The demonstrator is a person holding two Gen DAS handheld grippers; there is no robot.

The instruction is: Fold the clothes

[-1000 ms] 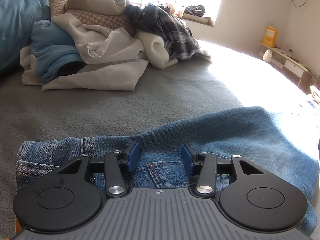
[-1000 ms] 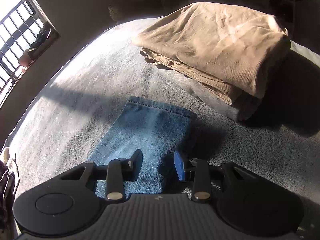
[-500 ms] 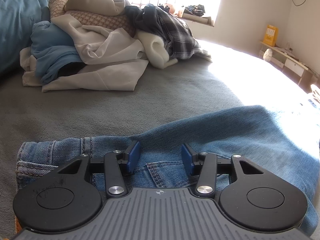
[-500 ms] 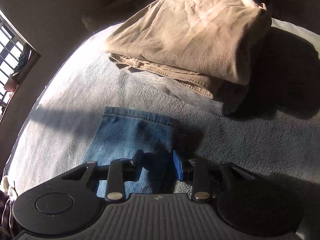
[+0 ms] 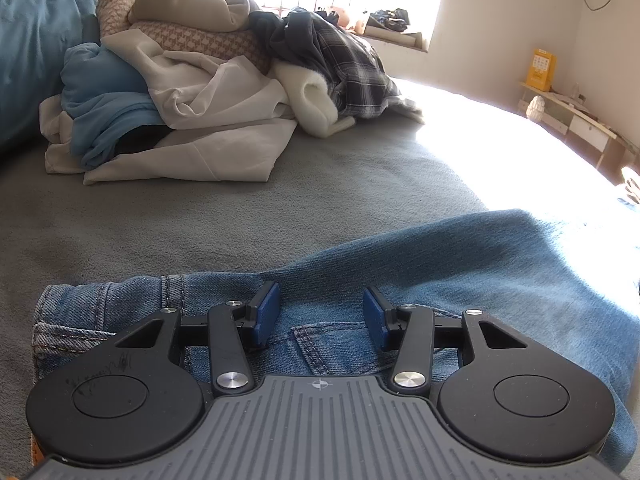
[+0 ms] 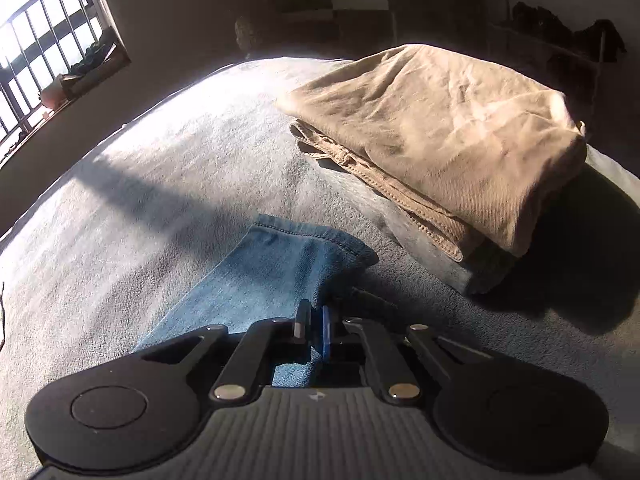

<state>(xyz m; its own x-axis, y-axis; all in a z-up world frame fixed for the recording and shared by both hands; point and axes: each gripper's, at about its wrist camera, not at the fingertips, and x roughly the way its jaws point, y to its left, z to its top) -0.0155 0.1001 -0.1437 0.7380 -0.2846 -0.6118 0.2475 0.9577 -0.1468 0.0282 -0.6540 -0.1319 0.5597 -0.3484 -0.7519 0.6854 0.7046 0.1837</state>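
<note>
Right wrist view: right gripper [image 6: 315, 326] fingers pinch the jeans [image 6: 276, 272] hem's soft denim; left gripper [image 5: 320, 316] gapes.

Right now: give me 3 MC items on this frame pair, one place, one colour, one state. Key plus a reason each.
1. Where is the folded tan garment relative to the jeans leg in the right wrist view?
A. up and to the right, apart from it
B. under it
C. lower left of it

2. What colour are the left gripper pads?
A. red
B. blue
C. white

3. What is the right gripper doing?
A. open above bare blanket
B. shut on the jeans leg
C. shut on the tan garment

Key:
1 A, grey blanket shows between them.
2 B, both pads facing across the gap are blue.
3 B, its jaws have just closed, and denim bunches up between them.
</note>
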